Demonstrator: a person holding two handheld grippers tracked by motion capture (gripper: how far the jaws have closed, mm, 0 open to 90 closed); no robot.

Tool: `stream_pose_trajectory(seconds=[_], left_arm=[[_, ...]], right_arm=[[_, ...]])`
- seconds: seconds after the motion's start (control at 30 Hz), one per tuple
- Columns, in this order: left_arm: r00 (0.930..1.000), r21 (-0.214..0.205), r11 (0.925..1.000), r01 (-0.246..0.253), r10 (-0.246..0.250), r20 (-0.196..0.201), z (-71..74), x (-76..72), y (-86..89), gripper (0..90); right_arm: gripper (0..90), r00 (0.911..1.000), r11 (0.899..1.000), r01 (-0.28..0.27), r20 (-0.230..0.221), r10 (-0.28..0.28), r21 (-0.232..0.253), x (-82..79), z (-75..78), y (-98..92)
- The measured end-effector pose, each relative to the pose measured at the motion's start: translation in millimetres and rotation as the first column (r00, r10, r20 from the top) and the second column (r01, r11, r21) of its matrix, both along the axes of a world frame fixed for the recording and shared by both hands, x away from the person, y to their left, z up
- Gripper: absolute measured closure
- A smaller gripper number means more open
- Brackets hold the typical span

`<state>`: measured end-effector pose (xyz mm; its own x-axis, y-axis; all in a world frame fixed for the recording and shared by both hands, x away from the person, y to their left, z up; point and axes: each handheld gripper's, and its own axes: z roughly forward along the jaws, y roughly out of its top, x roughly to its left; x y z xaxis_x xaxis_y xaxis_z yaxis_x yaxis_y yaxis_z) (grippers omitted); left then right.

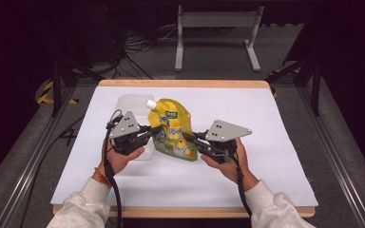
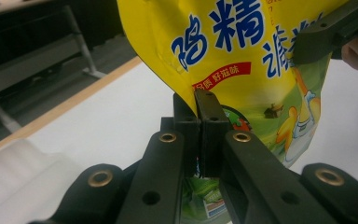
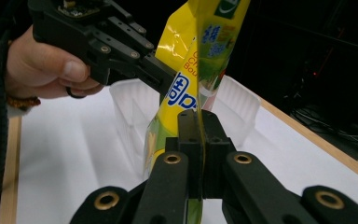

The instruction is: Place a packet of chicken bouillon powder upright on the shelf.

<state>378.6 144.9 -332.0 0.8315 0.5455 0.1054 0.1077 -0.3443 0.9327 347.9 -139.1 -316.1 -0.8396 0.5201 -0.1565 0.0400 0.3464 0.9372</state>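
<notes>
A white counter with a thin wooden edge was seen in the middle of the high view. Grey floor lay all around it. A grey metal frame stood at the top of the frame, and black cables were piled at the upper left. The rest of the room was dark.

A clear plastic tub sat left of centre on the counter. It was partly hidden behind the pouch and the left gripper, so what was inside could not be made out. The lower corner of the pouch was covered by the right gripper. The person's arms were cut off at the bottom edge.

A yellow pouch was held upright near the middle of the frame, just in front of the tub. A white cap was seen at its top left corner. Blue letters, a small red band and a green picture were printed on it.

The left gripper was closed tight on the pouch's left edge. The right gripper was closed tight on its right edge.
</notes>
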Motion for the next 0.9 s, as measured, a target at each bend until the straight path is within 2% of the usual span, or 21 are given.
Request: stream_pose_trajectory(seconds=[0.2, 0.3, 0.37, 0.43, 0.57, 0.63, 0.77, 0.8, 0.9], left_arm=[[0.9974, -0.012, 0.9974, -0.071, 0.071, 0.011, 0.0, 7.4, 19.5, 88.4], [0.996, -0.029, 0.9957, -0.088, 0.088, 0.013, -0.4, 12.1, 26.3, 88.3], [0.9956, -0.075, 0.9927, -0.094, 0.094, 0.003, -2.3, 18.1, 35.8, 88.3], [0.9935, -0.09, 0.9895, -0.113, 0.114, 0.001, -5.1, 23.0, 44.0, 88.2], [0.9897, -0.084, 0.9863, -0.142, 0.143, 0.003, -8.9, 26.6, 52.3, 88.2], [0.9866, -0.093, 0.9824, -0.162, 0.163, 0.002, -11.7, 29.8, 61.0, 88.2], [0.9835, -0.1, 0.9787, -0.179, 0.181, 0.003, -16.0, 32.5, 70.3, 88.0], [0.9825, -0.119, 0.9754, -0.186, 0.186, -0.008, -19.2, 34.3, 75.1, 88.1], [0.98, -0.122, 0.9724, -0.199, 0.198, -0.016, -24.6, 37.7, 82.3, 87.9]], right_arm=[[89.7, 0.9998, 1.0, -0.02, 0.005, 0.02, 0.012, 19.9, 0.8, 22.7], [89.7, 0.9997, 0.999, -0.024, 0.0, 0.024, 0.028, 27.4, 0.2, 29.6], [89.7, 0.9996, 0.999, -0.028, 0.003, 0.028, 0.028, 34.2, -0.6, 38.1], [89.7, 0.9995, 0.999, -0.033, 0.006, 0.033, 0.031, 40.1, -0.8, 45.5], [89.7, 0.9994, 0.999, -0.034, 0.01, 0.034, 0.016, 50.8, -5.9, 62.5], [89.7, 0.9991, 0.999, -0.041, -0.006, 0.041, 0.034, 56.7, -8.6, 68.3], [89.7, 0.9986, 0.998, -0.051, -0.014, 0.052, 0.035, 65.1, -13.8, 80.3], [89.7, 0.9986, 0.998, -0.051, -0.014, 0.052, 0.035, 66.6, -15.1, 83.2], [89.7, 0.9985, 0.998, -0.05, -0.022, 0.05, 0.031, 70.2, -18.7, 90.9]])
